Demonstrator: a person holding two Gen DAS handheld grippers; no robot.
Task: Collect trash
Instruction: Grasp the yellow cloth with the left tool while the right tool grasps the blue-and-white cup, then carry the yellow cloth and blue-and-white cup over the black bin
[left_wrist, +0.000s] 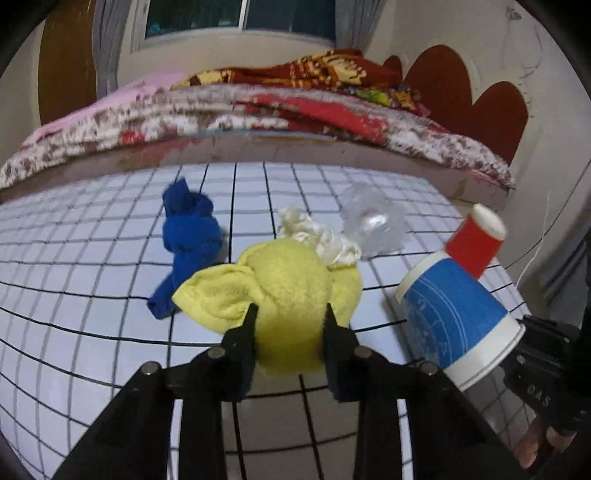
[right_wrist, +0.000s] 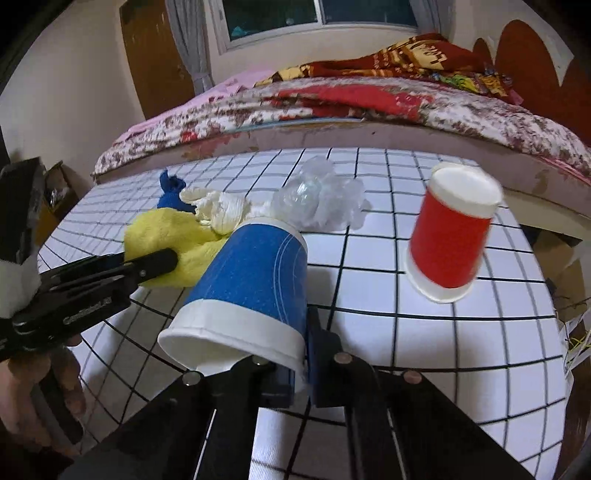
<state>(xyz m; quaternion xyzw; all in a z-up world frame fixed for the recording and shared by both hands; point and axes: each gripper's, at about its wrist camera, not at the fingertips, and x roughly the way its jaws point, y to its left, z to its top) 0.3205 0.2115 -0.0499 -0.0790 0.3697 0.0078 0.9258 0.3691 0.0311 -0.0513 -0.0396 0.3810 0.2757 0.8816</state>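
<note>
Nearest: left gripper (left_wrist: 290, 314) pinching the yellow cloth (left_wrist: 280, 291); right gripper (right_wrist: 301, 354) clamped on the rim wall of the tilted, empty blue cup (right_wrist: 251, 280). Beyond, on the grid table (right_wrist: 443, 332): red cup (right_wrist: 450, 236), tilted mouth-down; white wad (right_wrist: 221, 210); crumpled clear plastic (right_wrist: 321, 199); blue cloth (left_wrist: 188, 236).

Towel (left_wrist: 288, 295) on table (left_wrist: 92, 350) in front; sock (left_wrist: 188, 240) at left; cups (left_wrist: 458, 321) at right; bags (left_wrist: 373, 221) behind.
</note>
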